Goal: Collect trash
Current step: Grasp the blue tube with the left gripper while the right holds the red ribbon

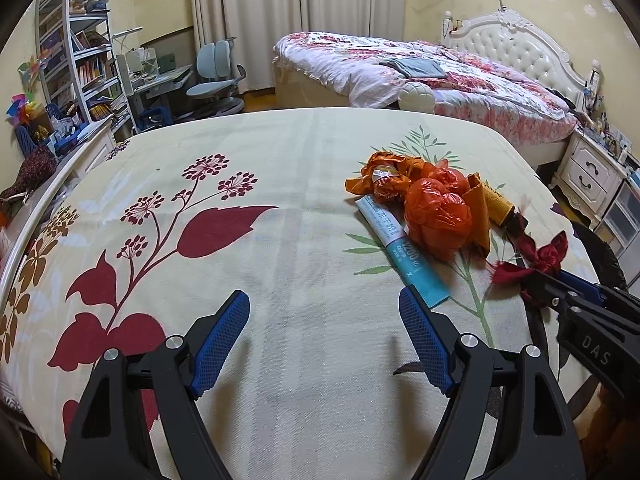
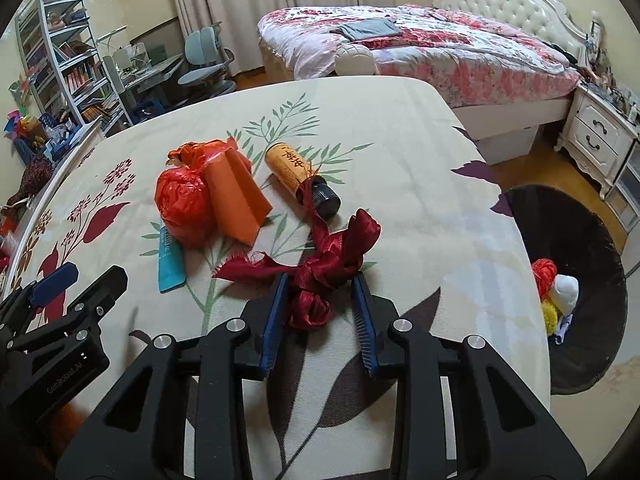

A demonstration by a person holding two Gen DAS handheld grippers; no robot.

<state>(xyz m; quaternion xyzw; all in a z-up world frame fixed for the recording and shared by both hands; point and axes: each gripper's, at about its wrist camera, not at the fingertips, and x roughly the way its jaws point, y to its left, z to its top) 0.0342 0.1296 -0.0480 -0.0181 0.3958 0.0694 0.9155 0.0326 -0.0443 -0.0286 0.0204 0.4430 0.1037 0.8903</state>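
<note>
Right tool (image 2: pixel 320 280) pinches red ribbon (image 2: pixel 328 264); left tool (image 1: pixel 324 304) wide, empty

Crumpled dark-red ribbon (image 2: pixel 328 264) near edge; orange bag wad (image 2: pixel 184 204), orange card (image 2: pixel 236 196), teal tube (image 2: pixel 170 264) left; bottle (image 2: pixel 300 178) lying far.

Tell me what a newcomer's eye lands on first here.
First the heap of orange trash, led by a crumpled orange plastic bag, in the middle of the flowered tablecloth. Next the dark red ribbon between the right gripper's blue fingers near the table's edge, with the black bin just beyond that edge.
</note>
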